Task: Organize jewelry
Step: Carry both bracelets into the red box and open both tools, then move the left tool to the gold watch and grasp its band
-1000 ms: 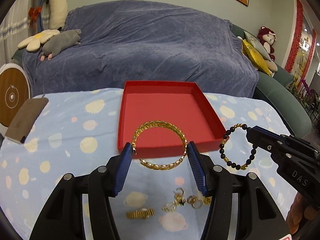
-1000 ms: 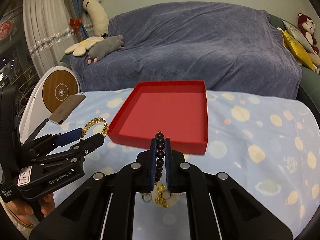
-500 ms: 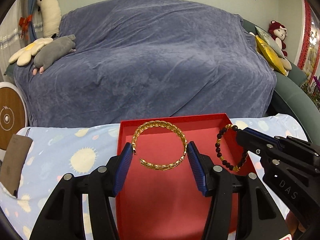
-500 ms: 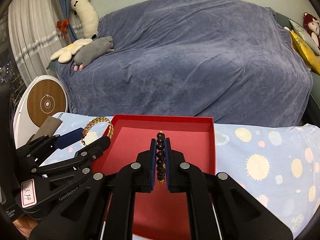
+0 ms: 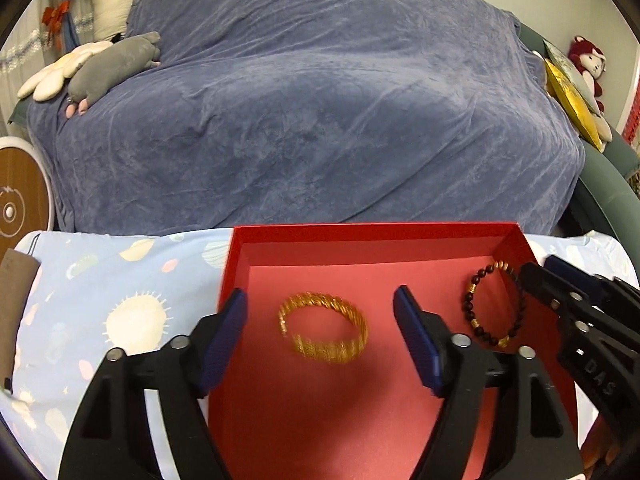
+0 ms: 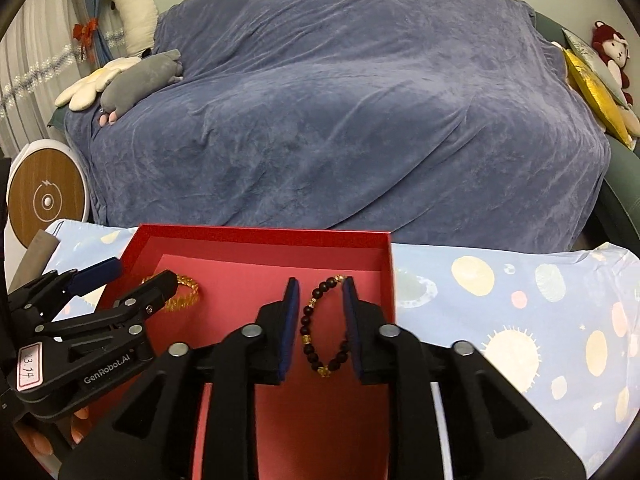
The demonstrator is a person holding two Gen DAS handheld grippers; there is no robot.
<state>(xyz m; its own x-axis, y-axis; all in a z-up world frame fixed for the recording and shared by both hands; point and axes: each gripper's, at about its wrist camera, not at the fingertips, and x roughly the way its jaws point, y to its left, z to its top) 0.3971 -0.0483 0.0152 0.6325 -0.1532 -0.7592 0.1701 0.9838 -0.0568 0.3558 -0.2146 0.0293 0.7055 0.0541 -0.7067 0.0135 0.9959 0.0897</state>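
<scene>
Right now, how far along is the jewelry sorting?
Done: the gold bangle and the beaded bracelet both lie in the red box. In hand: nothing; the left gripper and right gripper are open. What remains is out of view.

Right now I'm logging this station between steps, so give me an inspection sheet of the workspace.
Surface: table under a blue planet-print cloth.
Job's things: gold bangle and bead bracelet both in the red box, apart from each other.
Clutter: brown pouch at the cloth's left edge.
Grippers: left gripper jaws open around the bangle, not touching; right gripper jaws open either side of the bracelet.
Cables: nothing seen.
Surroundings: sofa under a blue throw, plush toys, round wooden disc.
</scene>
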